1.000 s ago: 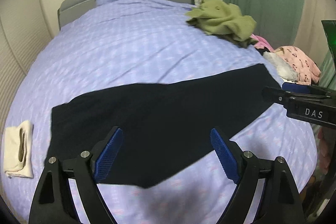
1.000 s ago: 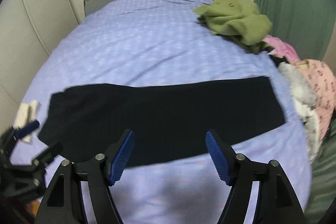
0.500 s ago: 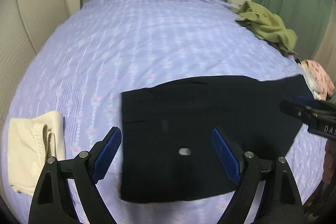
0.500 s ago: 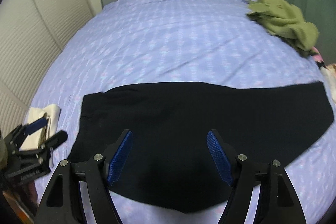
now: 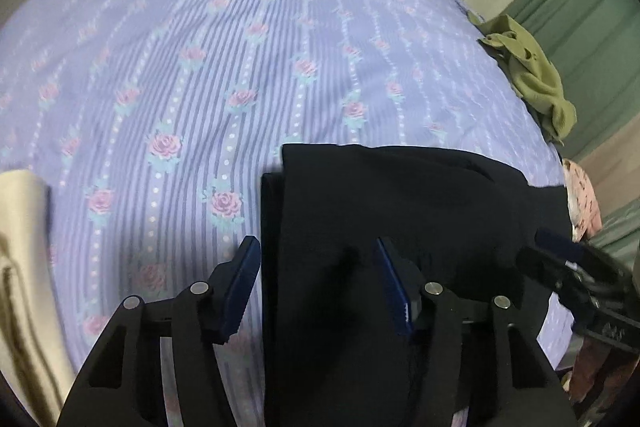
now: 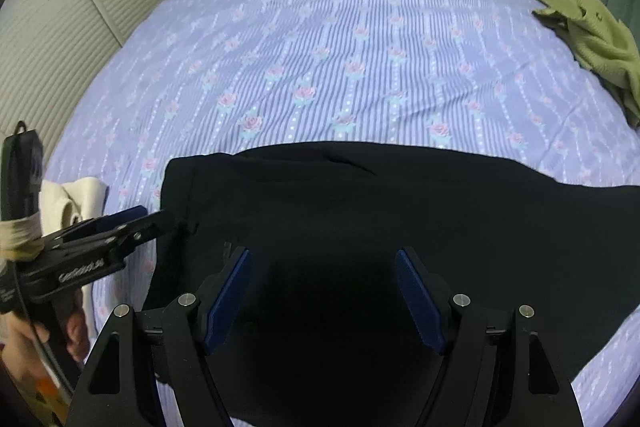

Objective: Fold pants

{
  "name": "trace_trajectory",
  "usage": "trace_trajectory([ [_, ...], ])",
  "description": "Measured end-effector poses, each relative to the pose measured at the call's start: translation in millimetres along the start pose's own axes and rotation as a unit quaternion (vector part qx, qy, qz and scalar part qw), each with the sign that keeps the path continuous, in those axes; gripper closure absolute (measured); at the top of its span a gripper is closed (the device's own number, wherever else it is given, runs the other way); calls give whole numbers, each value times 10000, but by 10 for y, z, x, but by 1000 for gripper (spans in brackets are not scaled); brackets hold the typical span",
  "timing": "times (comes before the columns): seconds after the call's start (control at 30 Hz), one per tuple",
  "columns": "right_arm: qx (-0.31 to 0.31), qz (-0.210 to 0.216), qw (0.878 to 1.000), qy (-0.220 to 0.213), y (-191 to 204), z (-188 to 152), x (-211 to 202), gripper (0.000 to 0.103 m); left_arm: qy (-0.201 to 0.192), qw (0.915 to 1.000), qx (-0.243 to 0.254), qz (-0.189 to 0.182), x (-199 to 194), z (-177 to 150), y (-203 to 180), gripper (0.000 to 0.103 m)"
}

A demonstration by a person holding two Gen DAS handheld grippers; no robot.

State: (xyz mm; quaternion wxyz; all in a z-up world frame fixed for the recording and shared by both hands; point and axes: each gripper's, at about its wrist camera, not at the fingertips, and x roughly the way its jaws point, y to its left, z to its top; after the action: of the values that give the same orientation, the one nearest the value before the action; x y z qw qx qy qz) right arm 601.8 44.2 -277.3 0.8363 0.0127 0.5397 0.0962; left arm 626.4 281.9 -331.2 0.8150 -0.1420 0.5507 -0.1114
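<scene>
While flat, black pants (image 6: 400,227) run crosswise, waistband left.

You find white lettering on the left gripper (image 6: 154,221) body, too blurred to read; no other text shows.

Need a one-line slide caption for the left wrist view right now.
Open left gripper straddles the waist edge of black pants on the floral bedsheet.
</scene>
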Motion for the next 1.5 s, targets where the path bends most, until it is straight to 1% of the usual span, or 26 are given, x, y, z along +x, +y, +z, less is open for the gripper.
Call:
trace_trajectory([
  [0.13, 114, -59, 9999, 61, -2, -9, 77, 29, 188, 9995, -240, -81, 204, 30, 116, 47],
  [0.2, 131, -73, 9998, 105, 0, -12, 99, 29, 244, 9992, -265, -146, 255, 31, 138, 56],
  [0.23, 129, -83, 9998, 117, 8, -15, 109, 29, 225, 9994, -246, -78, 250, 28, 136, 63],
  [0.27, 116, -100, 9998, 117, 12, -27, 108, 29, 174, 9996, -187, -117, 216, 19, 112, 71],
  [0.3, 109, -106, 9998, 121, 17, -24, 112, 29, 118, 9998, -126, -75, 164, 8, 80, 71],
  [0.37, 106, -80, 9998, 127, 22, -34, 97, 29, -106, 9999, -21, -70, 2, -12, -6, 81],
  [0.4, 111, -59, 9998, 127, 29, -34, 96, 29, -207, 9997, 8, -158, -72, -28, -28, 81],
  [0.47, 130, -23, 9999, 94, 39, -32, 79, 29, -197, 9991, 10, -377, -99, -25, -25, 76],
  [0.53, 138, -1, 9999, 76, 56, -24, 77, 29, 21, 9996, -95, -270, 43, 8, 22, 76],
  [0.6, 125, 0, 9999, 86, 77, -14, 90, 29, 238, 9979, -442, -406, 190, 17, 151, 73],
  [0.63, 121, 3, 9999, 81, 89, -5, 96, 29, 308, 9962, -630, -520, 243, 9, 207, 69],
  [0.7, 111, 3, 9999, 77, 111, 6, 100, 29, 364, 9923, -981, -670, 283, -8, 288, 69],
  [0.73, 105, 10, 9999, 72, 113, 4, 94, 29, 343, 9921, -1029, -631, 276, -14, 293, 71],
  [0.8, 86, 17, 9999, 55, 137, -1, 88, 29, 243, 9945, -877, -528, 204, -35, 237, 89],
  [0.83, 71, 20, 10000, 56, 145, -8, 82, 29, 166, 9955, -795, -487, 132, -53, 197, 92],
  [0.9, 56, 69, 9999, 66, 164, -25, 66, 29, -2, 9936, -959, -590, -25, -92, 193, 93],
  [1.0, 48, 192, 9998, 38, 192, -57, 8, 29, -300, 9891, -1261, -705, -228, -166, 342, 93],
  [1.1, -83, 203, 9997, -54, 239, -77, -38, 29, -198, 9907, -1250, -505, -103, -106, 451, 93],
  [1.17, -221, 86, 9997, -76, 258, -91, -45, 29, 10, 9952, -965, -132, 71, -56, 419, 92],
  [1.23, -292, 0, 9995, -89, 240, -102, -61, 29, 93, 9980, -576, 233, 143, -26, 308, 90],
  [1.3, -308, -68, 9994, -108, 173, -138, -108, 29, 36, 9976, -328, 604, 71, 4, 200, 80],
  [1.33, -295, -85, 9995, -120, 129, -159, -134, 29, -96, 9961, -255, 845, -19, 12, 139, 75],
  [1.37, -268, -83, 9995, -139, 60, -191, -177, 29, -250, 9937, -157, 1083, -135, 5, 68, 64],
  [1.4, -247, -80, 9996, -147, 3, -216, -210, 29, -365, 9921, -34, 1199, -244, -18, 1, 56],
  [1.43, -225, -67, 9996, -161, -64, -251, -256, 29, -500, 9918, 99, 1175, -372, -66, -85, 44],
  [1.5, -211, -20, 9995, -228, -179, -334, -365, 29, -644, 9916, 382, 1054, -592, -201, -284, 41],
])
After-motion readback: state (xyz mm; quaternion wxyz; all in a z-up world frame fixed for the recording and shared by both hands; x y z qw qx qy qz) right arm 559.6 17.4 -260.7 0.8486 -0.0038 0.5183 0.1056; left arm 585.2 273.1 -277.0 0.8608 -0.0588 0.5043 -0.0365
